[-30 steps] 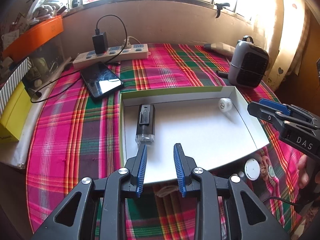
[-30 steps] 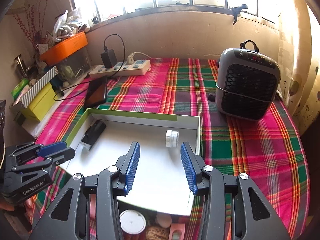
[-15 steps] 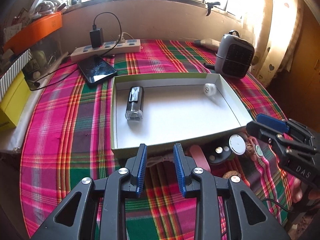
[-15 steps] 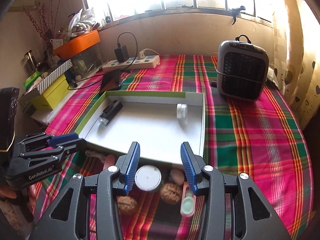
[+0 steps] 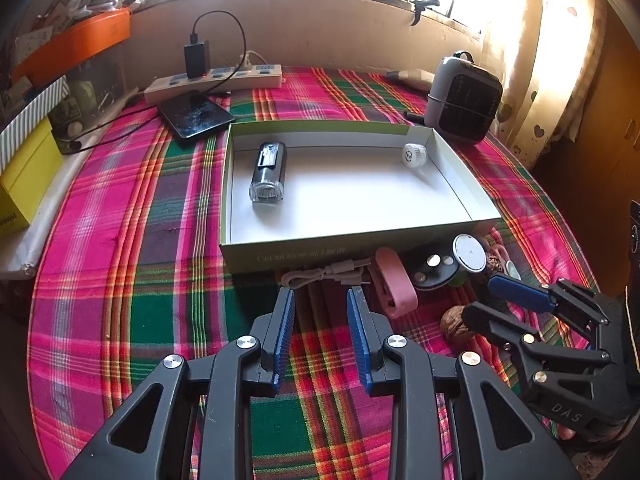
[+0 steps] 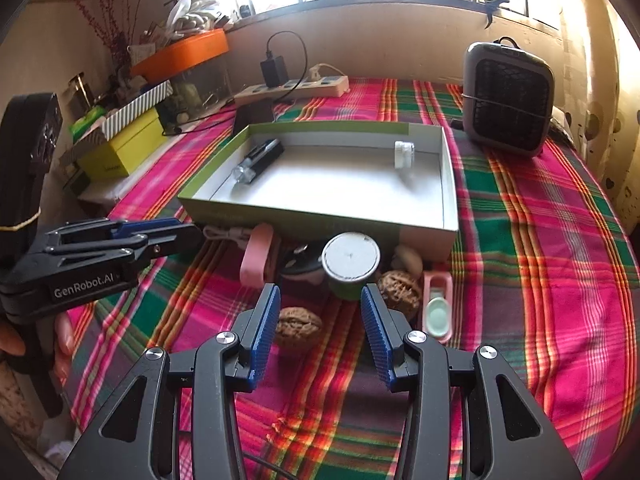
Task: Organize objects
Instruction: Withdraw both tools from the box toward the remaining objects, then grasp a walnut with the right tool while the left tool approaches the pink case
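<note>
Both grippers, left and right, hang open and empty above the plaid cloth. Loose walnuts, a white-lidded jar and a coiled white cable lie just outside the shallow box. Best to straddle one item squarely, close gently, then lift clear over the wall.

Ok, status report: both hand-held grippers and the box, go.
Left hand-held gripper open, empty. Right hand-held gripper open, empty. Shallow white cardboard box holds black flashlight and small white cap. Brown walnut and white-lidded round jar ahead, nothing blocking.
</note>
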`<state>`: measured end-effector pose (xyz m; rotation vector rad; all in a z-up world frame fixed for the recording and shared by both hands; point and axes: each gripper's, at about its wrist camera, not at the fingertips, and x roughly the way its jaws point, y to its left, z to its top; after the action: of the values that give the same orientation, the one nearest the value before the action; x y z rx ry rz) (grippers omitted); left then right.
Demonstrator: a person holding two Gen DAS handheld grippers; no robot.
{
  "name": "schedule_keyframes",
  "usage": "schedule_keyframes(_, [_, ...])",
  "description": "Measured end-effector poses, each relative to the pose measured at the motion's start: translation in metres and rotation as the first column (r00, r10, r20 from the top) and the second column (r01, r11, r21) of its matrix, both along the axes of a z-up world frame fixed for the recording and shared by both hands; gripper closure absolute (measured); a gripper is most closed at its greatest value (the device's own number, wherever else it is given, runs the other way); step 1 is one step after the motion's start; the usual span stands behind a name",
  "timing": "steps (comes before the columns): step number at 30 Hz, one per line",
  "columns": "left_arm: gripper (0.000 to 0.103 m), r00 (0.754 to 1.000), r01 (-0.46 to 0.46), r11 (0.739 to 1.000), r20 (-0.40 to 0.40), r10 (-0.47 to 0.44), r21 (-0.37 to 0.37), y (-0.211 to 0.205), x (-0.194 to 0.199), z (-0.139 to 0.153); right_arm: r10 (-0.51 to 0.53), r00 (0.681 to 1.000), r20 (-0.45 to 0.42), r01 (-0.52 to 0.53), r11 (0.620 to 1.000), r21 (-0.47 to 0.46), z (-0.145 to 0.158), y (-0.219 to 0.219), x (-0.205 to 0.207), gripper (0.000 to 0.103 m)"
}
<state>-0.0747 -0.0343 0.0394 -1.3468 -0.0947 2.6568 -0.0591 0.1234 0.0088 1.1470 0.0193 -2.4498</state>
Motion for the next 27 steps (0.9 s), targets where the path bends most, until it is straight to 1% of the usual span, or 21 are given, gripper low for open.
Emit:
schedule_keyframes(7, [0.077, 1.000, 0.020, 1.000, 0.013, -0.020, 0.013, 0.005, 0.003, -0.006, 0.025, 1.000, 0.011, -0.026, 0.999, 0.022, -0.011, -0.011, 0.006, 0.059])
schedule_keyframes(16, [0.077, 1.000, 0.025, 1.000, 0.018, -0.025, 0.017, 0.006, 0.005, -0.008, 0.026, 1.000, -0.001, -0.026, 0.991, 0.128, -0.022, -0.024, 0.008, 0.059])
schedule_keyframes(25, [0.077, 0.998, 0.054, 0.998, 0.026, -0.055, 0.035, 0.014, 0.003, -0.010, 0.011, 1.000, -0.011, -0.009, 0.991, 0.135, -0.021, -0.022, 0.009, 0.060])
schedule_keyframes(27, [0.076, 0.998, 0.062, 0.997, 0.024, -0.063, 0.042, 0.017, 0.003, -0.010, 0.007, 1.000, -0.011, -0.005, 0.991, 0.131, -0.021, -0.020, 0.009, 0.064])
